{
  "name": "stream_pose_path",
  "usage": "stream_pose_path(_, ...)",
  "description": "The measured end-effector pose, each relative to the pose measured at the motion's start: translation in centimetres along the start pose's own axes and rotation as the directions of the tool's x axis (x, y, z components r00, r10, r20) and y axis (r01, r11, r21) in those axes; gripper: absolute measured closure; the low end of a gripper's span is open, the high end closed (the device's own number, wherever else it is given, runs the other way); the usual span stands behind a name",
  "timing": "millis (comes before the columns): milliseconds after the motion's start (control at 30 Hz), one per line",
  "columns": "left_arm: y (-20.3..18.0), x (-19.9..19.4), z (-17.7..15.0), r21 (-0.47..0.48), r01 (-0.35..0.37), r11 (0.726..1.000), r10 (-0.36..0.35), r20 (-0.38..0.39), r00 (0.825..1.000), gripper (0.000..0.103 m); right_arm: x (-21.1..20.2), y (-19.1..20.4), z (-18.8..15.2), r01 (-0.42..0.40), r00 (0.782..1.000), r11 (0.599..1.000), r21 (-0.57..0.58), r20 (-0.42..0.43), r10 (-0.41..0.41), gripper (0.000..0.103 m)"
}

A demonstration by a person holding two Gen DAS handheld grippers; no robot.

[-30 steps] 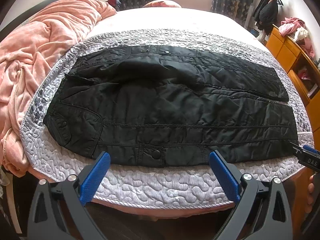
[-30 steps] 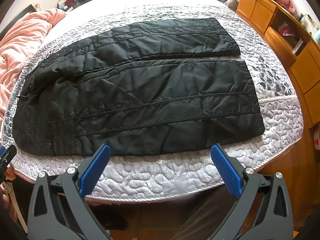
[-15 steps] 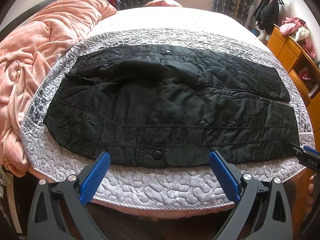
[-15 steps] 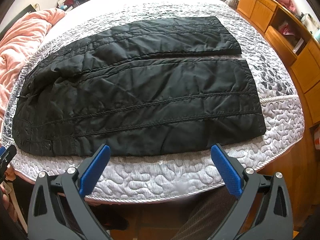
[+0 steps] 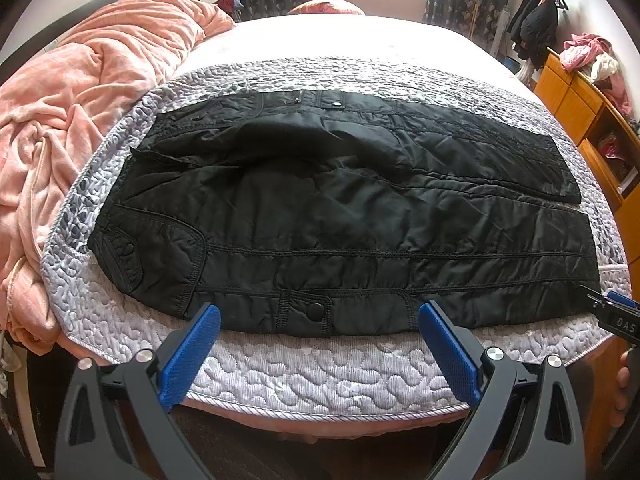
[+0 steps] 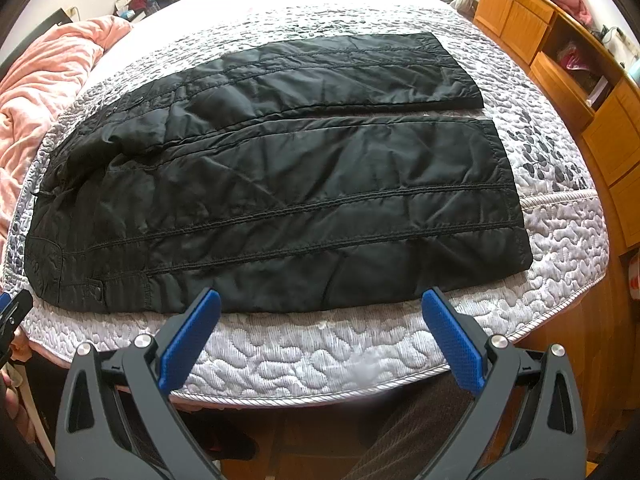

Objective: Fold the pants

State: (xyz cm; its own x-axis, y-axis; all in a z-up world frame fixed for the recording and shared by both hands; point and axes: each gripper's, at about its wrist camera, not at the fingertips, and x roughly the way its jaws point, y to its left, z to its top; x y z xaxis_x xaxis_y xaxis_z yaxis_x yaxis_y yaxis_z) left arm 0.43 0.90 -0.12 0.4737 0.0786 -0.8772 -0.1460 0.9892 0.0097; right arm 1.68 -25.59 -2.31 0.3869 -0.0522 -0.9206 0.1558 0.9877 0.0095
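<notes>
Two grippers in view, both with jaws spread wide and nothing between the blue pads. Left gripper (image 5: 319, 322) hovers just off the near edge of the bed, aimed at the upper part of the pants; right gripper (image 6: 321, 308) hovers off the same edge, aimed at the lower leg portion. Neither touches fabric.

Black quilted pants (image 5: 340, 220) lie flat and unfolded across the grey-white quilted mattress cover (image 5: 320, 368), waist end toward the left, leg hems toward the right. Legs lie side by side: near leg runs along the bed's front edge, far leg behind it. In the right wrist view a narrow strip of cover shows between the two legs near the hems; the far leg's hem sits slightly short of the near leg's. Waist area is rumpled, with a raised fold of fabric across the seat. A snap button (image 5: 317, 311) on a flap of the near leg lies close to the front edge, between the left gripper's pads in the left wrist view.

Pink blanket (image 5: 80, 120) is bunched along the left side of the bed, touching the cover's edge. Wooden cabinet (image 6: 568, 64) stands to the right of the bed, with clothes piled on top.
</notes>
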Motion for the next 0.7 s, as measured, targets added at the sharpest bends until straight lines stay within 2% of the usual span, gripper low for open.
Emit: stream_pose_path(700,0.24,0.11,0.07,0.001,-0.003,1.000,0.003,-0.004,1.000,0.004,0.33,-0.06,0.01,0.001,1.000,1.000,0.000,-0.007,-0.001,0.003)
